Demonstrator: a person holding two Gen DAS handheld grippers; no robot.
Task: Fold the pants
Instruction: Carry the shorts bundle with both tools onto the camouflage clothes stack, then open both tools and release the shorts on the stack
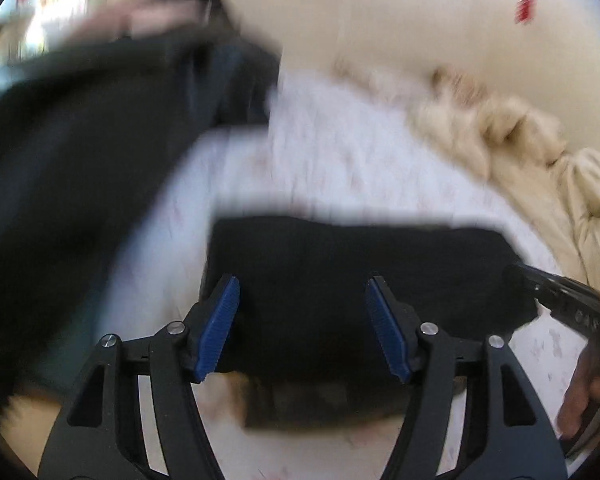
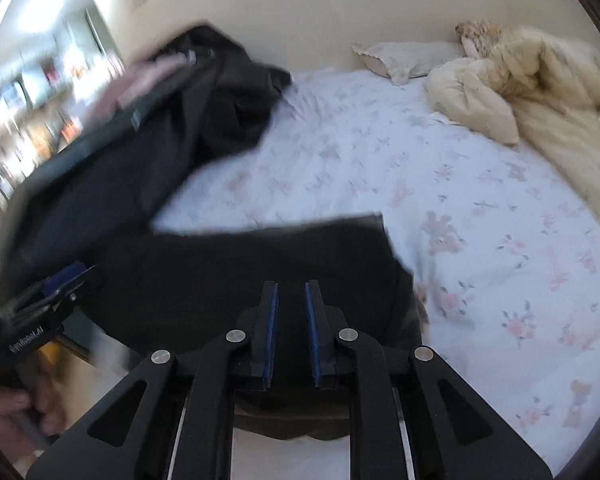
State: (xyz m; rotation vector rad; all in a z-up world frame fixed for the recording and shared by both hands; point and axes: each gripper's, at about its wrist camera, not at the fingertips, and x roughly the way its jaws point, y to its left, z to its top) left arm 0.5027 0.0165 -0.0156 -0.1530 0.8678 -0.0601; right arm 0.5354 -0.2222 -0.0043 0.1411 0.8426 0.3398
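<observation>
Pants (image 2: pixel 260 276), black, folded into flat block near front edge of bed (image 2: pixel 440 184), on white sheet with pale pink flowers. Heap of dark clothes (image 2: pixel 148 128) on left part of bed, something pink on top, blurred by motion. Cream duvet (image 2: pixel 540 80) bunched at far right corner, pillow (image 2: pixel 408 58) beside it against wall.

Left gripper (image 1: pixel 302 322) above folded pants, jaws well apart, nothing between blue pads (image 1: pixel 220 328), no cloth pinched. Right gripper (image 2: pixel 291 328) also over pants, jaws nearly together, only narrow gap left; no fabric seen inside gap, pads (image 2: pixel 311 332) not pressing on anything. Each gripper visible at edge of other camera, with part of hand (image 2: pixel 16 408) on its handle. Whether fingertips touch pants: cannot tell.
</observation>
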